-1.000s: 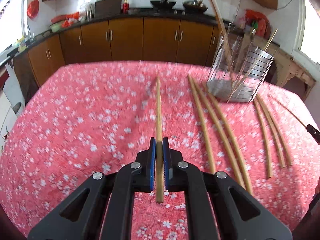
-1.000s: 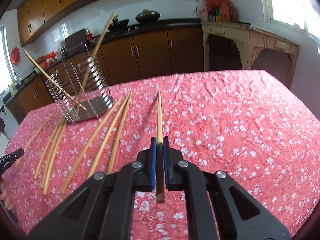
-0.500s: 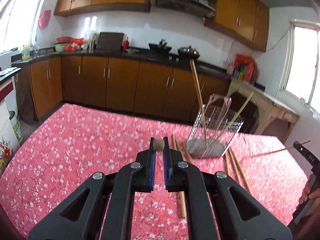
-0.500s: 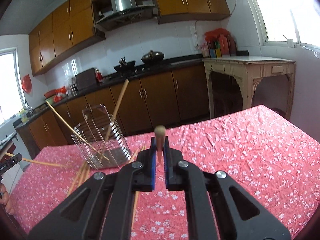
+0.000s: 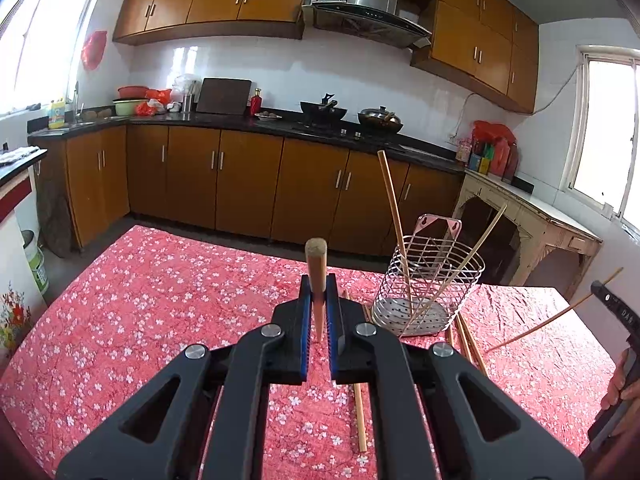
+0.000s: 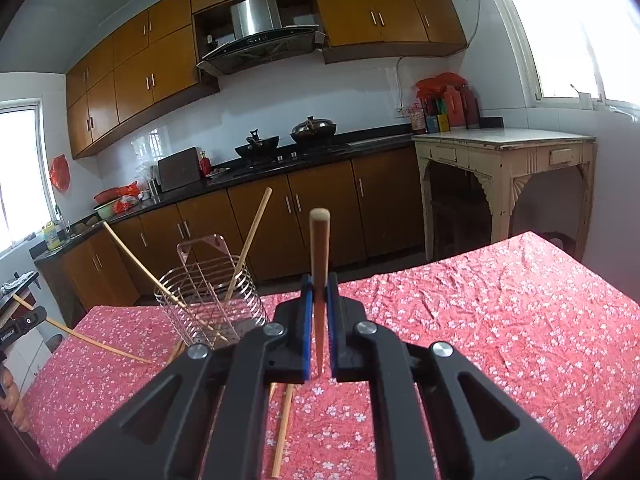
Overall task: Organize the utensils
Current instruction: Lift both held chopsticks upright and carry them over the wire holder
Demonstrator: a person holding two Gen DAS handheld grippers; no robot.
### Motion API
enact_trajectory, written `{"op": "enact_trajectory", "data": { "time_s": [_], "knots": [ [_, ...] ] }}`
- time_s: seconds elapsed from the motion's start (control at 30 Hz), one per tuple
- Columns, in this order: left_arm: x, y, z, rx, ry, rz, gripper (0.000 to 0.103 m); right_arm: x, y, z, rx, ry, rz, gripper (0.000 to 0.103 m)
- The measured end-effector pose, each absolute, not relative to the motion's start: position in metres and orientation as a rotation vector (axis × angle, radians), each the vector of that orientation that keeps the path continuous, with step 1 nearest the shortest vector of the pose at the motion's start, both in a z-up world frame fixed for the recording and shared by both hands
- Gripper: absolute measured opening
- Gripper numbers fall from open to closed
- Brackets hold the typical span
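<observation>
My left gripper (image 5: 318,294) is shut on a wooden chopstick (image 5: 315,252), held in the air over the red floral tablecloth (image 5: 160,300). To its right stands the wire utensil basket (image 5: 434,264) with two chopsticks leaning in it. My right gripper (image 6: 319,294) is shut on a second chopstick (image 6: 319,232), and the basket (image 6: 200,280) is ahead on its left. Loose chopsticks (image 5: 360,412) lie on the cloth near the basket. Each gripper shows at the edge of the other's view with its stick slanting over the table.
Several more chopsticks (image 5: 468,340) lie just right of the basket, and others (image 6: 282,432) show under my right gripper. A person's hand (image 5: 624,384) is at the right edge. Beyond the table are brown cabinets (image 5: 248,184) and a cream side table (image 6: 504,152).
Both grippers have lifted their chopsticks off the cloth and tipped upward. The sticks now point out over the table, and the basket sits lower in both views.
</observation>
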State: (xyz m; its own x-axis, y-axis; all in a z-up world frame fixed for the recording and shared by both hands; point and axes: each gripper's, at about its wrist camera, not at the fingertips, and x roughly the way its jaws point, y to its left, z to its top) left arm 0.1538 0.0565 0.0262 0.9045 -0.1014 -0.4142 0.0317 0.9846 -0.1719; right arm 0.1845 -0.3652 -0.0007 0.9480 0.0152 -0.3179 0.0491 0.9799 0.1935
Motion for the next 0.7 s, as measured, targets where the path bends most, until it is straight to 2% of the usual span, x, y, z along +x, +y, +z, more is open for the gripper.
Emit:
{"op": "enact_trajectory", "data": {
  "time_s": [0.1, 0.37, 0.53, 0.7],
  "knots": [
    [0.160, 0.054, 0.042, -0.151, 0.421, -0.069, 0.007, 0.185, -0.366, 0.024, 0.199, 0.287, -0.006, 0.008],
    [0.168, 0.025, 0.126, -0.127, 0.299, -0.131, 0.007, 0.199, -0.353, 0.114, 0.227, 0.155, 0.120, 0.008],
    [0.187, -0.009, 0.165, -0.137, 0.207, -0.124, 0.007, 0.233, -0.323, 0.141, 0.201, 0.095, 0.160, 0.008],
    [0.212, -0.036, 0.177, -0.144, 0.094, -0.075, 0.007, 0.263, -0.297, 0.139, 0.159, 0.046, 0.173, 0.008]
  ]
}}
